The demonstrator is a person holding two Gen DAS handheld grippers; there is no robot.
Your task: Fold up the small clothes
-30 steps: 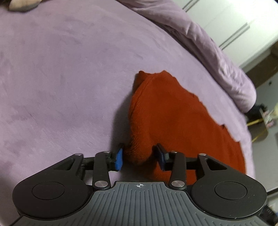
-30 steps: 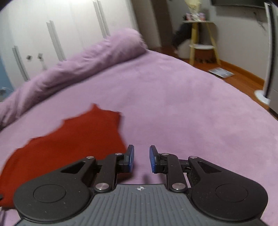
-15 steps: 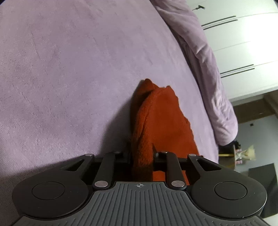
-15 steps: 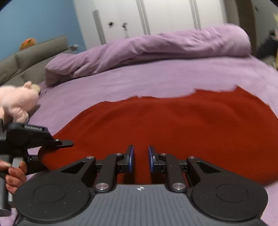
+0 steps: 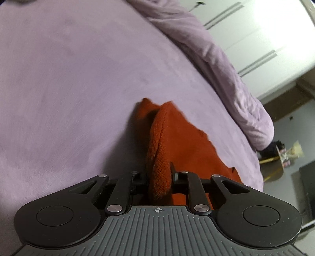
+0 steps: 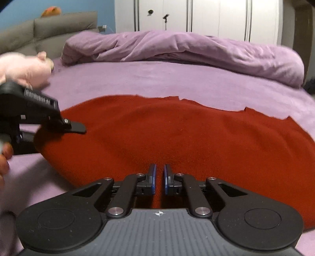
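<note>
On purple bedspread [image 6: 157,78], rumpled duvet [image 6: 187,47] before wardrobe [image 6: 216,17].

- Bed [image 6: 177,78] w/ lilac cover filled most of both views.
- Rumpled lilac duvet [image 6: 187,47] lay along far edge.
- White wardrobe doors [image 6: 216,17] stood behind it.
- Blue wall [image 6: 19,9] & grey headboard [image 6: 59,25] at left.
- Pink plush toy [image 6: 25,69] lay near headboard.
- Wood floor [image 5: 275,173] showed past bed corner.

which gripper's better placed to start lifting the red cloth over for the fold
Left, probably. The left gripper already pinches a bunched edge of the red cloth. The right gripper is closing above the near edge, nothing visibly caught between its pads.
</note>
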